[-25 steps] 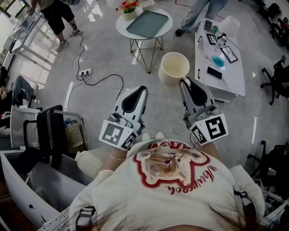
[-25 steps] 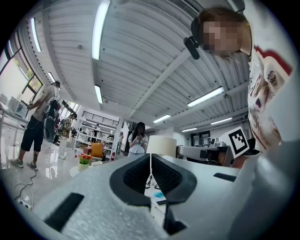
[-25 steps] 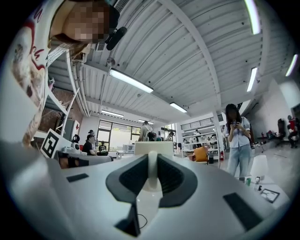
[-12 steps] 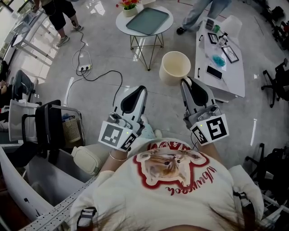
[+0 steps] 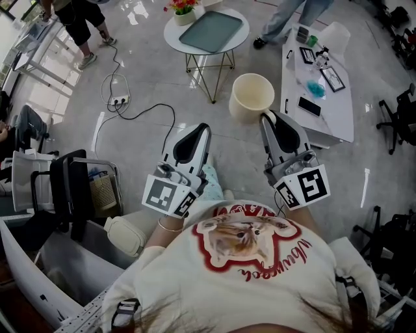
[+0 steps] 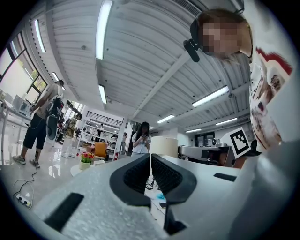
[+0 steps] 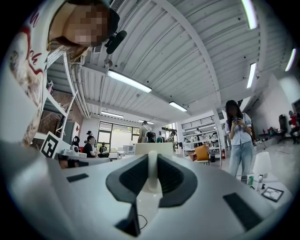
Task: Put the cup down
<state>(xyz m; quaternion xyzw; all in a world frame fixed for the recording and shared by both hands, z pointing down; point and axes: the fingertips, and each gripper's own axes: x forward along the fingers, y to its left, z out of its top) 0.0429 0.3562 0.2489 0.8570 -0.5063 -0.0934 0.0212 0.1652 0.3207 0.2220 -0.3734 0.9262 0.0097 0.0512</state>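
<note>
A cream cup point(image 5: 252, 97) hangs in the air over the floor, mouth facing up toward the head view. My right gripper point(image 5: 268, 118) is shut on the cup's handle, and the pale handle point(image 7: 152, 174) shows pinched between its dark pads with the cup body point(image 7: 153, 149) just beyond. My left gripper point(image 5: 201, 129) is level with it to the left, shut with nothing between its jaws point(image 6: 150, 160). From the left gripper view the cup point(image 6: 163, 145) shows past the jaw tips, apart from them.
A round white side table point(image 5: 239, 39) with a grey tray point(image 5: 211, 30) and a flower pot point(image 5: 184, 11) stands ahead. A long white table point(image 5: 339, 110) with a phone and small items is at right. A power strip and cable point(image 5: 118, 102) lie on the floor. A cart point(image 5: 73, 190) stands at left. People stand nearby.
Both grippers and the cup keep the same pose. The floor and furniture drift slightly in the head view.
</note>
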